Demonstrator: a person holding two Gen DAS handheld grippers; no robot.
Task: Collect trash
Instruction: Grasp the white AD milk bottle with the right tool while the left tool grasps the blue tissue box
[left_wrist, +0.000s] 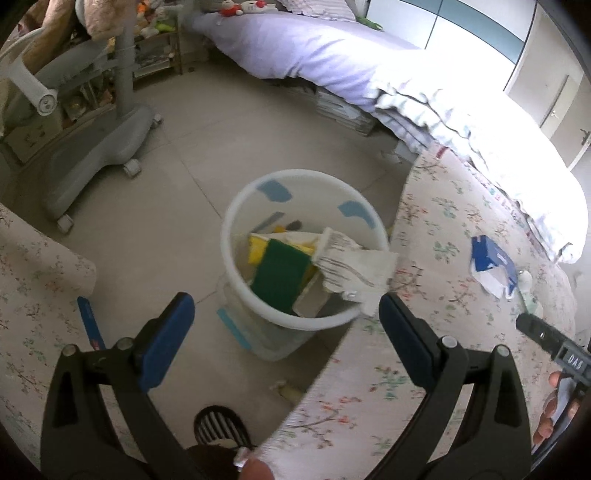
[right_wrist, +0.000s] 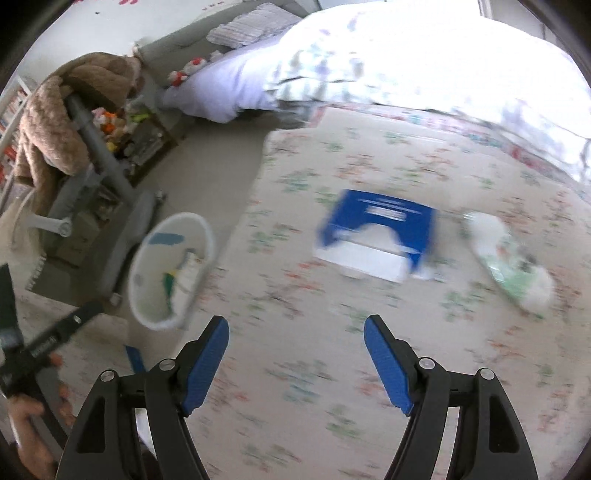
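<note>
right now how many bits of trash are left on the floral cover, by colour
blue and white: 1, the blue and white packet
white and green: 1, the white and green wrapper
total: 2, both lying apart on the floral cover, outside the white bin

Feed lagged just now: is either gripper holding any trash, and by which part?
Nothing is held. Left gripper and right gripper both stand open and empty.
</note>
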